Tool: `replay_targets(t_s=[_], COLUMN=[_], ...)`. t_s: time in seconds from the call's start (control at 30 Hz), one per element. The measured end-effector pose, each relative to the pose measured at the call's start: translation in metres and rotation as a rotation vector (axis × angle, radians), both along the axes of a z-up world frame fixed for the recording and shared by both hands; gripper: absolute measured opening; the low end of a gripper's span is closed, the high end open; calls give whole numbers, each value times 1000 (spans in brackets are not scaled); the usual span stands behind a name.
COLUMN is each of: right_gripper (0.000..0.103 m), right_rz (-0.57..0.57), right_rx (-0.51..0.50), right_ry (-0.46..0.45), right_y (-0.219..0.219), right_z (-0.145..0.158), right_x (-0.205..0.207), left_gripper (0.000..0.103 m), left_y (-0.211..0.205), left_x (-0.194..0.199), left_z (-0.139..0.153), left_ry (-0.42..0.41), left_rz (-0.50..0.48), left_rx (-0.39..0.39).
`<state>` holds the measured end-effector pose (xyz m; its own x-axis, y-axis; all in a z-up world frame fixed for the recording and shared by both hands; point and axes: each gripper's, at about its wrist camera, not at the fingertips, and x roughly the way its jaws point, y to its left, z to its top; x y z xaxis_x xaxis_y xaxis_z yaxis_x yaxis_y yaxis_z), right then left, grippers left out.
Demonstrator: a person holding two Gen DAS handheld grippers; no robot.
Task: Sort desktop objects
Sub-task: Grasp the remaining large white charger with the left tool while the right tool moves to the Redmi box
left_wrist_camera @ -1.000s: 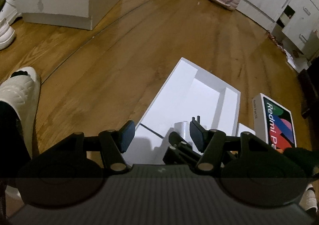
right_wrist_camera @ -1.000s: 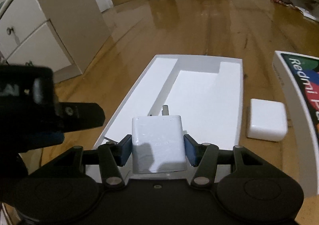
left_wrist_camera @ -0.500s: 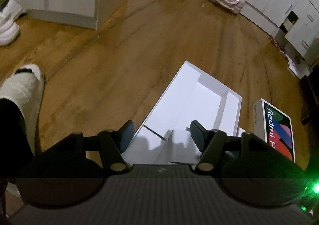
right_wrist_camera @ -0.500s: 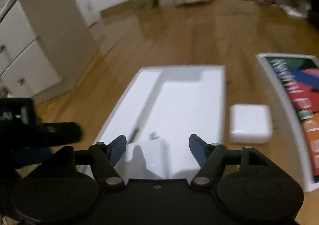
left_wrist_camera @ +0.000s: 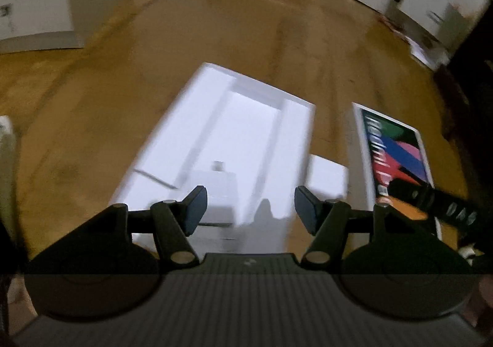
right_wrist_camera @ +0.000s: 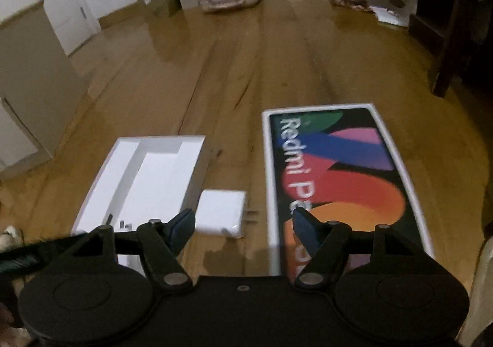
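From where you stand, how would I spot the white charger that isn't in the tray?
Find the colourful Redmi box lid lying on the wooden floor. Left of it lies the open white tray. The loose charger sits in the gap between them, on bare floor, prongs toward the lid; its twin lies inside the tray.

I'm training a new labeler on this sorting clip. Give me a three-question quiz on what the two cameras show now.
1. True or false: the right gripper is shut on a charger.
2. Where does the charger with its prongs showing lie? A) inside the white tray B) on the floor between the white tray and the printed box lid C) on top of the lid
3. Fill in: the left gripper is ____, and a second charger lies in the tray beyond its fingertips.

Key: 1 false, it is open and empty; 2 B; 3 open.
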<state>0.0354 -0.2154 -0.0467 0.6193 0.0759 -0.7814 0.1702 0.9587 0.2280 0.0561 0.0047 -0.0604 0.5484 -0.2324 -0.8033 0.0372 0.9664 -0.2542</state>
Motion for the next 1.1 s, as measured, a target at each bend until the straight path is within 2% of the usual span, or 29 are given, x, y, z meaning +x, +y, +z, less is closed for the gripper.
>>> replay_targets(t_s=[0.07,0.1,0.13,0.2,0.3,0.37,0.43,0.57,0.63,0.67,0.7,0.8,0.87,1.0,1.1], right_gripper=[75,75,75,75,75,75,75,75,75,75,75,75,75,75,75], right_rz=[-44,-54,-43,-17,-55,-94,-131,-224,-252,-266,-281,-325,-342,-350,-355], right_rx=[76,106,103,50,-16,50,126,202,221,231,241,272,275,290,294], right_ry=[-8,-11,-17,-38,-59,-64,-72,-111,-136,-137,-137,-138,-143,-113,-112], right_y=[-19,-26,-30,-33,-47,-64,-80,-93,-95,-94,-94,-94,-90,-87,-87], right_z=[-2,-3,-3,-2,-1,-7,-14,-25,-28,-30,-33,-41,-47,-55,-56], right_x=[-7,-11,-14,-19,-22,-22,-22,-21,-19,-18,-17,-14,-13,-9,-10], left_gripper=[63,63,63,63,62,61,60,60,57,50,48,49,49,51,52], left_y=[-21,-35,-49,-72,-93,-102,-108,-125,-132,-133,-134,-131,-127,-125,-128], left_x=[3,4,5,10,20,28,32,33,38,41,44,48,52,58,56], left_z=[-4,-6,-8,-13,-18,-23,-29,-41,-49,-53,-56,-56,-56,-56,-57], left_ry=[-22,-67,-105,-123,-117,-96,-75,-81,-53,-34,-22,-30,-35,-31,-32], left_rz=[-31,-51,-76,-155,-209,-237,-255,-325,-339,-349,-358,-353,-352,-339,-354], left_rx=[11,51,85,105,86,85,118,228,263,262,260,284,273,263,290])
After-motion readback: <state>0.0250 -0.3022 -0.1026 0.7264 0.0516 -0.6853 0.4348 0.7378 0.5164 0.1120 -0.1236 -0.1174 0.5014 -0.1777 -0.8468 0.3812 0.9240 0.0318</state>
